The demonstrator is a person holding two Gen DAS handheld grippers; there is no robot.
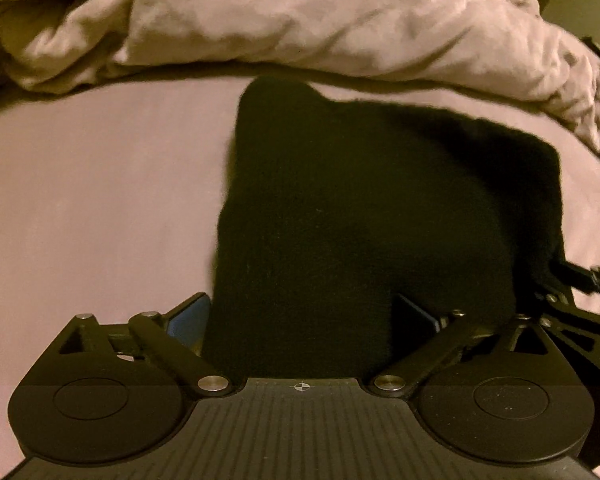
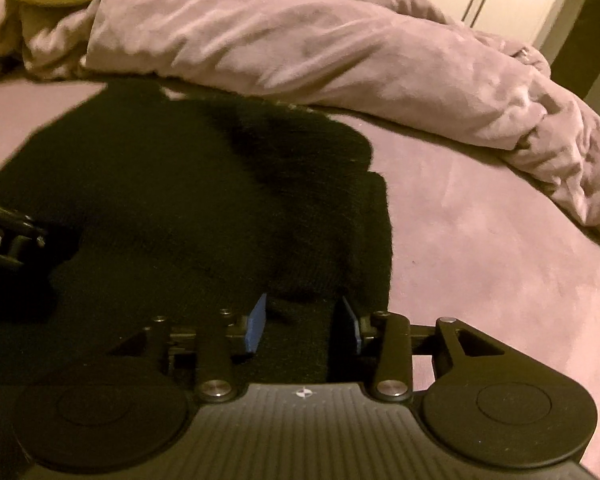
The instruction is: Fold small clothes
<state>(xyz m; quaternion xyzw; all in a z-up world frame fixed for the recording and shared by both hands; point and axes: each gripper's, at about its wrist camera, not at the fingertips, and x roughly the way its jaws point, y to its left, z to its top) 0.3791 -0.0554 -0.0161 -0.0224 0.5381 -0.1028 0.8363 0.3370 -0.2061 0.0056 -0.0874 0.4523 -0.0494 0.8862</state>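
Bed sheet (image 1: 80, 200) is smooth, so it serves as the folding surface; duvet (image 1: 300, 20) is bunched at the back. Black garment (image 1: 360, 200) lies flat mid-bed. Left tool (image 1: 300, 320) is spread wide astride its near edge, not gripping. Right tool (image 2: 300, 324) is narrower, w/ cloth between pads, prob. ready to lift the hem; can't tell if it's actually pinching.

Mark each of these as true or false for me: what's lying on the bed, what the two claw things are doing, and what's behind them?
1. The black garment lies on a pinkish sheet. True.
2. The left gripper has its jaws clamped tightly shut. False: they stand wide apart, with the garment's edge between them.
3. A crumpled duvet is heaped beyond the garment. True.
4. The right gripper hovers over bare sheet, away from the garment. False: black fabric lies between its blue pads.
5. The garment is white. False: it is black.
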